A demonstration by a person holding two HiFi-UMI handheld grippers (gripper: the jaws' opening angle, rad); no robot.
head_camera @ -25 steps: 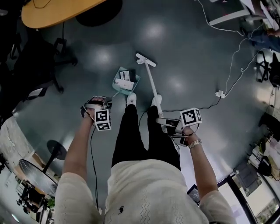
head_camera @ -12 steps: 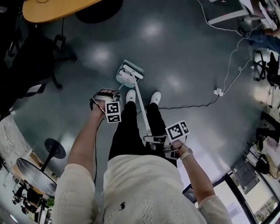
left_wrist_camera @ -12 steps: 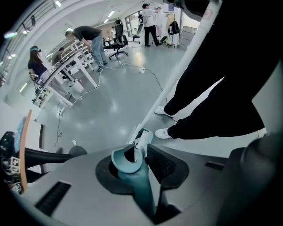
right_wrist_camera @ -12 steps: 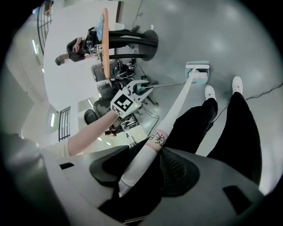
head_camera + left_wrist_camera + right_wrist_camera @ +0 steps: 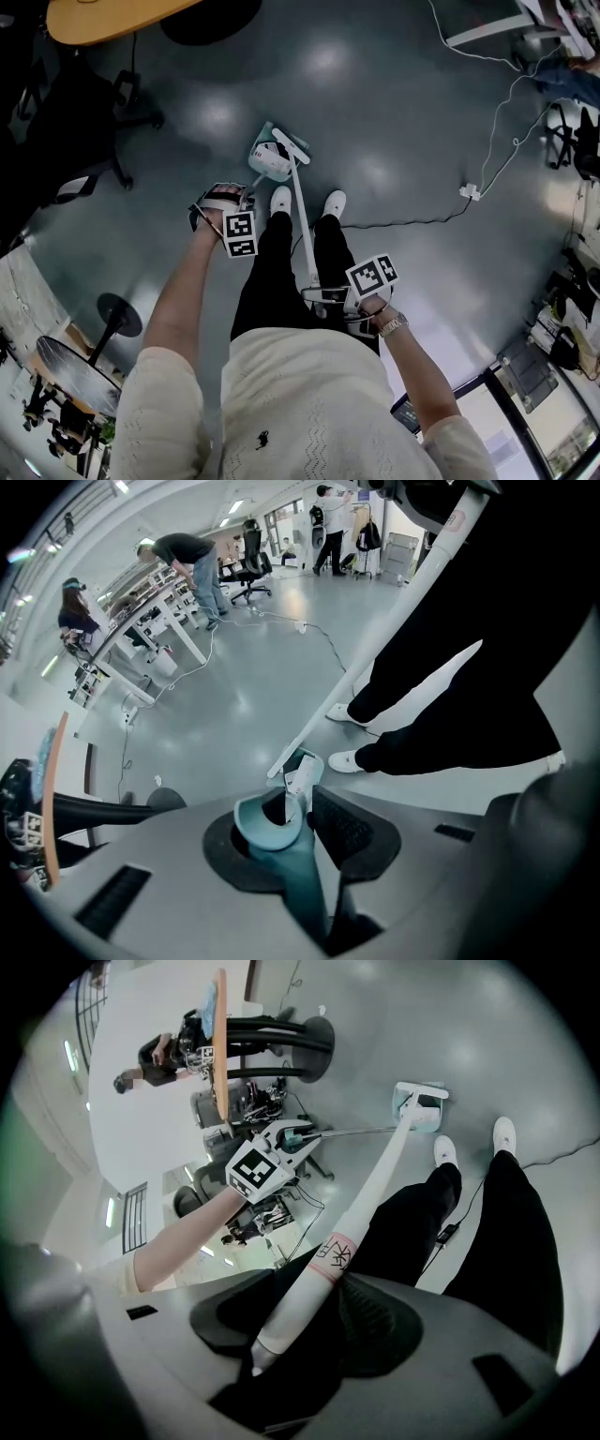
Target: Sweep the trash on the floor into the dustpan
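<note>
A teal dustpan sits on the grey floor just ahead of the person's white shoes, with white trash lying in its pan. Its teal handle runs back between the jaws of my left gripper, which is shut on it. The white broom leans from its head at the dustpan back to my right gripper, shut on the upper end of the pole. In the right gripper view the broom head rests against the dustpan.
A white cable with a power strip trails across the floor to the right. A wooden table and office chairs stand at the upper left. A black round stand base is at the lower left. Other people work at desks in the distance.
The broom head swept left from open floor onto the dustpan and now rests at its mouth. My right gripper pulled back toward the body; the left shifted slightly right.
</note>
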